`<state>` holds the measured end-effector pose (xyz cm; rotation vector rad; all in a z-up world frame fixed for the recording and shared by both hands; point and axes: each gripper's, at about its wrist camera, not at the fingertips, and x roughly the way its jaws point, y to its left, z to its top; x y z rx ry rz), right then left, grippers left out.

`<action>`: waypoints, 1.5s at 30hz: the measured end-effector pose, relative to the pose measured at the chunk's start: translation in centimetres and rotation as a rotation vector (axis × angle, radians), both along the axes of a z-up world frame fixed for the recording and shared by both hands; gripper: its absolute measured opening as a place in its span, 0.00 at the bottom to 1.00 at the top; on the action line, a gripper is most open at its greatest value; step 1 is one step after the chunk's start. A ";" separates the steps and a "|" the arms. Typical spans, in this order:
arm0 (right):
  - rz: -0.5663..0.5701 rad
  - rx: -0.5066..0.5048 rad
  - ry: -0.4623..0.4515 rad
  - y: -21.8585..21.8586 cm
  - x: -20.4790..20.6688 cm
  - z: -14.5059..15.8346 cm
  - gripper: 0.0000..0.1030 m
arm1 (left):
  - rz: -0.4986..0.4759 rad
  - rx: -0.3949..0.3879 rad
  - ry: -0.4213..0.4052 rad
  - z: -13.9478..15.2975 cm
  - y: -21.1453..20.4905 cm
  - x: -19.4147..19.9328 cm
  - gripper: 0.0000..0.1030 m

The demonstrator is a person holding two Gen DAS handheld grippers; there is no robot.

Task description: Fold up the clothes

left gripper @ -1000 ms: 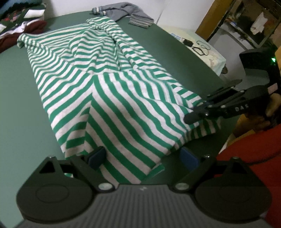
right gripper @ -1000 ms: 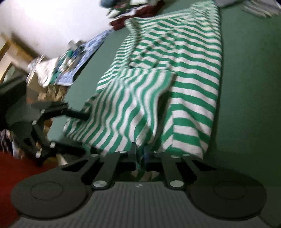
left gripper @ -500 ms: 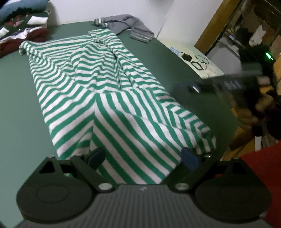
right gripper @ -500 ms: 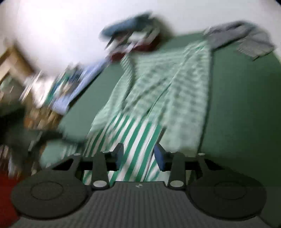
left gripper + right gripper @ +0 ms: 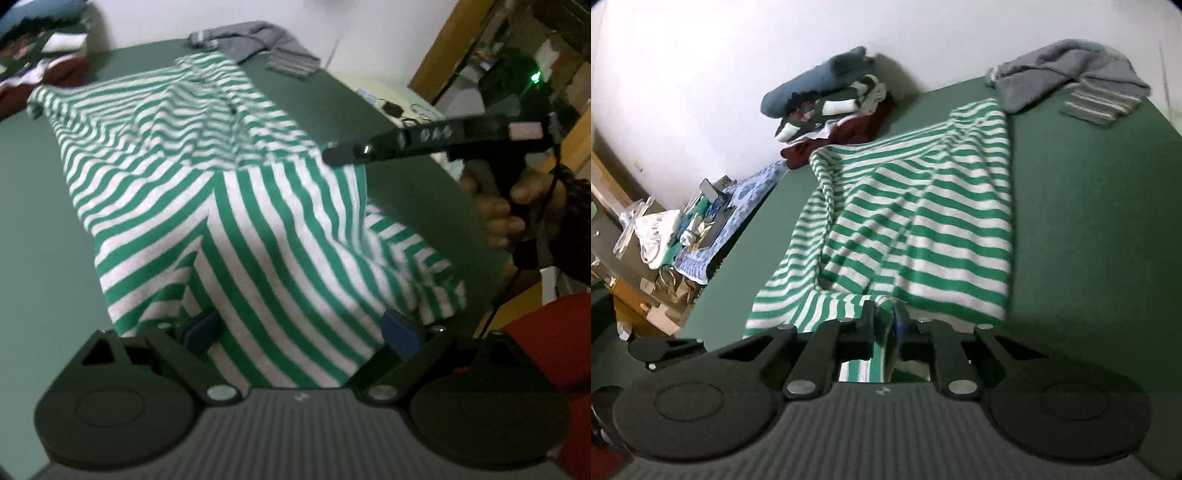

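Note:
A green-and-white striped garment [image 5: 184,155] lies spread on the green table [image 5: 29,229], its far end near the wall. In the left wrist view my right gripper [image 5: 334,155], held by a hand [image 5: 506,218], hangs above the garment's right side, shut on a raised corner of the cloth. The right wrist view shows the same hold: my right gripper [image 5: 884,323] has striped garment [image 5: 923,229] fabric pinched between its fingers. My left gripper [image 5: 301,328] is open at the near hem, with cloth lying between its wide-apart blue pads [image 5: 201,328].
A grey sweater [image 5: 1071,70] lies at the table's far corner. A pile of clothes [image 5: 827,110] sits against the wall. A cluttered side surface [image 5: 701,221] stands past the left edge. A red sleeve [image 5: 554,339] is at the near right.
My right gripper closed on the garment's near-right corner and lifted it up and away over the cloth, forming a fold. My left gripper stayed open at the near hem.

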<state>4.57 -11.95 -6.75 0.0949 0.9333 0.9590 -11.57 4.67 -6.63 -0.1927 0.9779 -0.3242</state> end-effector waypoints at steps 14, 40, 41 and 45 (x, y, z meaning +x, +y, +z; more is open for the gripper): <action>0.117 -0.017 -0.205 7.9 5.1 4.2 0.37 | 0.028 -0.032 -0.017 0.3 1.4 0.9 0.95; -0.012 0.055 -0.132 30.8 18.8 0.8 0.09 | 0.112 -0.116 0.028 -1.4 3.0 1.6 0.97; -0.048 0.066 -0.081 29.7 19.7 0.2 0.09 | 0.109 -0.113 0.031 -1.5 2.9 1.7 0.97; -0.156 0.073 0.084 26.0 22.3 -2.6 0.11 | 0.095 -0.097 0.046 -1.5 2.7 1.9 0.98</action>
